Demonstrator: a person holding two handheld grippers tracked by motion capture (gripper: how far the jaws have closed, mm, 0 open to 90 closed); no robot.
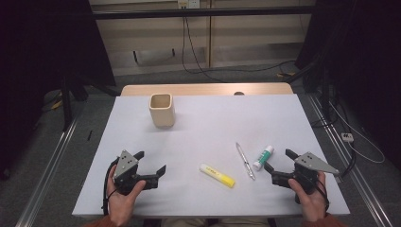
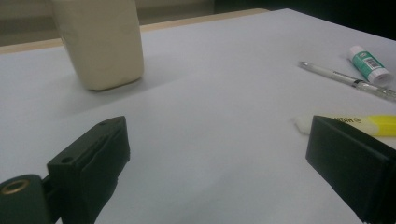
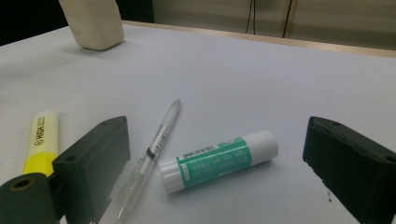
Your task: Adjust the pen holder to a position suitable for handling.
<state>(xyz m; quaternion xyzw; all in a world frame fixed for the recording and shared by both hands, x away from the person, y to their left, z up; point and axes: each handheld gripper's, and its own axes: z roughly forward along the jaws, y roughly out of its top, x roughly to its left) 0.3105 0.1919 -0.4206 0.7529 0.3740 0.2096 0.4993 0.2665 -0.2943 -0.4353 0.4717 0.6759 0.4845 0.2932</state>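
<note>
Left gripper [image 1: 152, 162] near table's [image 1: 198, 198] front-left corner, jaws wide apart, nothing between. Cream cup [image 1: 162, 109] upright far back-left. Yellow highlighter [image 1: 217, 175], then pen [image 1: 245, 160], then glue stick [image 1: 263, 157] lie flat at front. Right gripper [image 1: 279, 161] just beside glue stick, jaws spread, empty, not touching it.

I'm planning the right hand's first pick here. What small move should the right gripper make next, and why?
Probably ease the right gripper forward and down so its open jaws straddle the glue stick. The stick lies flat on the table right ahead of that gripper, nothing is held, and the pen lies close beside it, so a slow, centred approach looks wise.
</note>
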